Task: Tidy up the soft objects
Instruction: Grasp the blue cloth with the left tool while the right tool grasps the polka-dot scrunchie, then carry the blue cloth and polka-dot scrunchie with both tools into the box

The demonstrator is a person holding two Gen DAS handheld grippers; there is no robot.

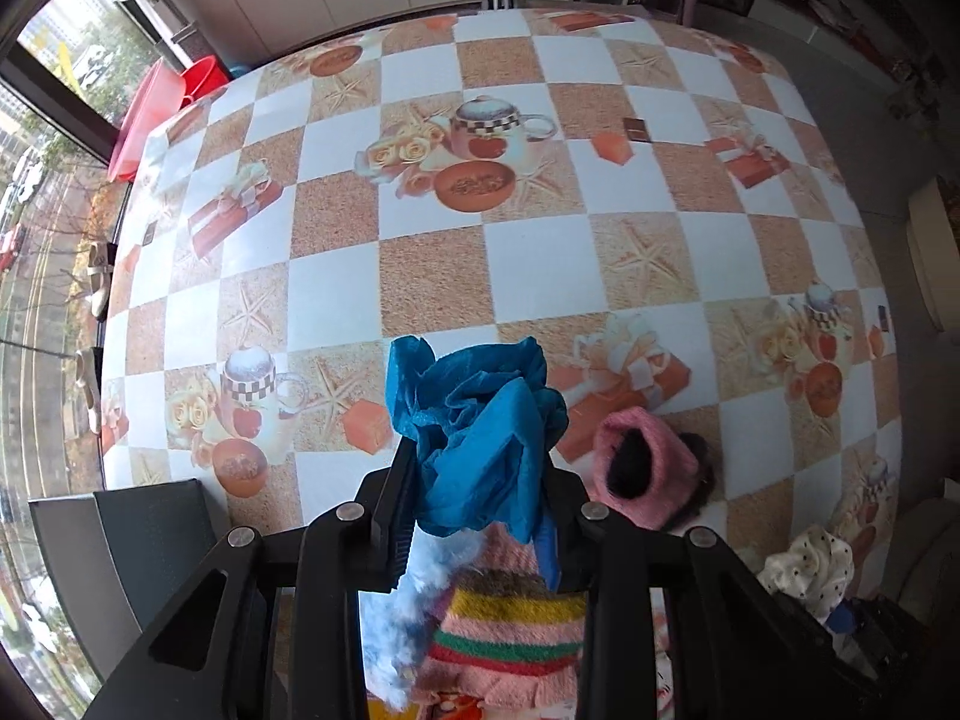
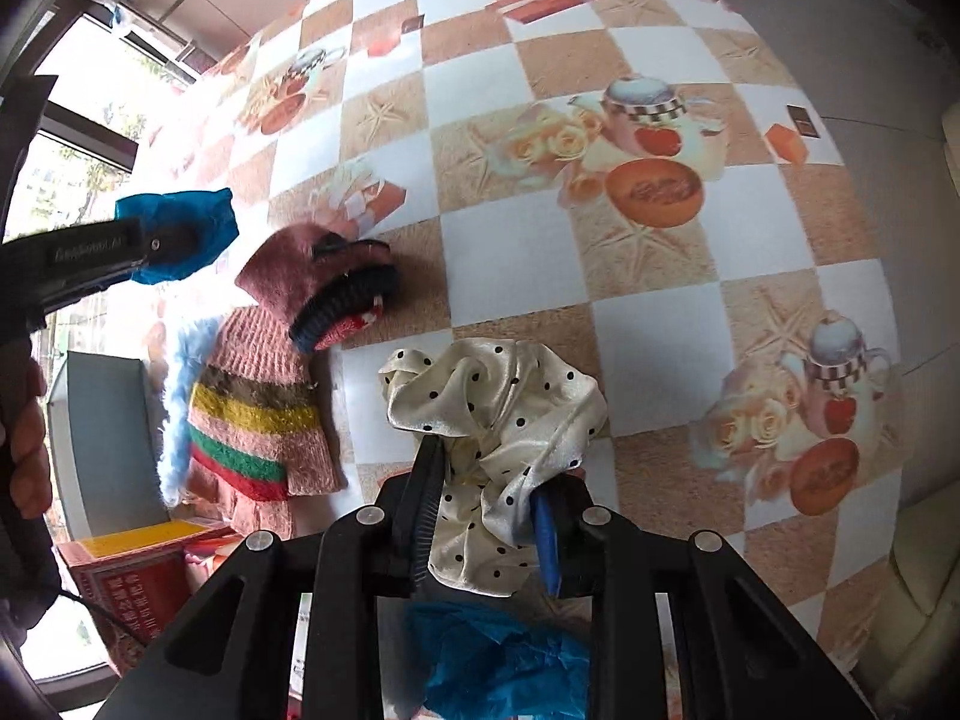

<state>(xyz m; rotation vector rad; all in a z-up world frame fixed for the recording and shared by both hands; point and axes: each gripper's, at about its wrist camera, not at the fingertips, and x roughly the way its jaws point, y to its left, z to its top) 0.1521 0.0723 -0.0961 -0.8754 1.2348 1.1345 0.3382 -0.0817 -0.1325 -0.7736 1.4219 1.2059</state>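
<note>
My left gripper (image 1: 480,468) is shut on a crumpled blue cloth (image 1: 480,420) and holds it above the near table edge. It also shows in the right wrist view (image 2: 180,234), at the left. My right gripper (image 2: 489,480) is shut on a cream cloth with black dots (image 2: 510,414), also seen at the lower right of the left wrist view (image 1: 810,564). A pink striped knit garment (image 2: 258,420) with a light blue fluffy piece (image 2: 180,396) lies on the table. A pink knit hat (image 2: 318,288) lies beside it. Another blue cloth (image 2: 498,660) lies under my right gripper.
The checkered tablecloth (image 1: 540,264) covers the table. A dark chair (image 1: 138,546) stands at the near left. A red-and-yellow box (image 2: 138,576) sits below the table edge. Red basins (image 1: 156,108) stand by the window at the far left.
</note>
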